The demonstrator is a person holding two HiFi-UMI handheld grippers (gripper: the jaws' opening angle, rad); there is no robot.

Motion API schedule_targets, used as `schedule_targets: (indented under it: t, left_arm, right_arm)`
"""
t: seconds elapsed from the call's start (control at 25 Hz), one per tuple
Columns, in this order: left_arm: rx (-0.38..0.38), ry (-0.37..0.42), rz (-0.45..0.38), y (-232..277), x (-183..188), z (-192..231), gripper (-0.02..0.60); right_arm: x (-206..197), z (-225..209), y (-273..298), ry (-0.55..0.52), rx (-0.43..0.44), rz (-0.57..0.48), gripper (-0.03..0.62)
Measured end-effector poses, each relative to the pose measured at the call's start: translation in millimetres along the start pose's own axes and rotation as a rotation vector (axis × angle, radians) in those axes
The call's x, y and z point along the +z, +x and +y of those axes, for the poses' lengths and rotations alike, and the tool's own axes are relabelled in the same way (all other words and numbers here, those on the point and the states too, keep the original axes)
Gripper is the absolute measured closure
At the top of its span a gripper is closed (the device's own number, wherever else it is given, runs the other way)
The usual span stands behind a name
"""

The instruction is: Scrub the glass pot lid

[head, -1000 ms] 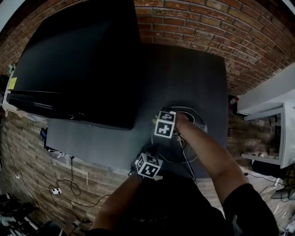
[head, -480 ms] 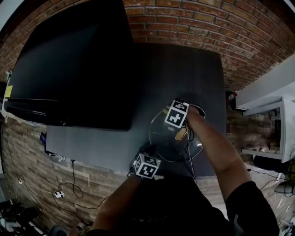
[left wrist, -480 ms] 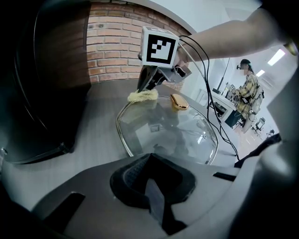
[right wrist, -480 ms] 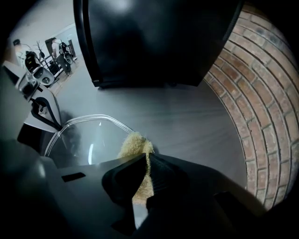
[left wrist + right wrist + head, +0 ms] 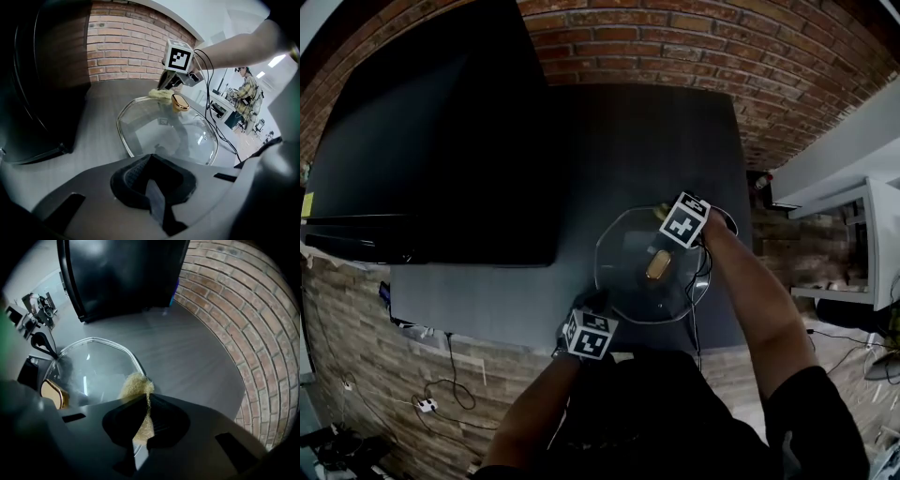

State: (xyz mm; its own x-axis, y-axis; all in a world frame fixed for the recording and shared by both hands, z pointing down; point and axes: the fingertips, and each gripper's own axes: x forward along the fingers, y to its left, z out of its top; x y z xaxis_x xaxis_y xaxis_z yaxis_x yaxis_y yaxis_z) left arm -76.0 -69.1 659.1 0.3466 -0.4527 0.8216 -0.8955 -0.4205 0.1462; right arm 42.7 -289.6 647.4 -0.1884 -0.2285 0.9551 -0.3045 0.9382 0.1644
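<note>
A large black monitor (image 5: 441,141) takes up the left half of the desk (image 5: 656,141), its right side close to the glass pot lid (image 5: 623,281). A brick wall (image 5: 675,47) closes off the far side. The cable (image 5: 697,286) from your right gripper hangs over the lid's right rim.

The lid lies near the desk's front edge and not far from its right edge. The open room is the bare desk beyond the lid, between the monitor and the right edge. The lid's gold knob (image 5: 658,264) sits at its centre.

Your left gripper (image 5: 151,159) comes in from the front edge, jaws drawn together at the lid's near rim, which runs in under them. Your left forearm rises from below the desk's edge.

Your right gripper (image 5: 146,401) is clamped on a yellowish sponge (image 5: 136,383), and the sponge's free end presses against the lid's far rim, just beyond the knob. Your right forearm reaches in from the lower right, passing over the lid's right side.
</note>
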Motion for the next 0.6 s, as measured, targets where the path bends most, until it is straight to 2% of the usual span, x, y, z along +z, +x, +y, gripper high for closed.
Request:
schedule_targets:
  t: [0.28,0.6]
  left_arm:
    - [-0.003,0.014,0.006,0,-1,0,0.548]
    - [-0.007,0.012,0.009,2,-2,2,0.548]
  right_arm:
    - [-52,-3,-8,0.093,-0.029,0.031,0.569]
    - [-100,13,-22,0.199,-0.045,0.026,0.569]
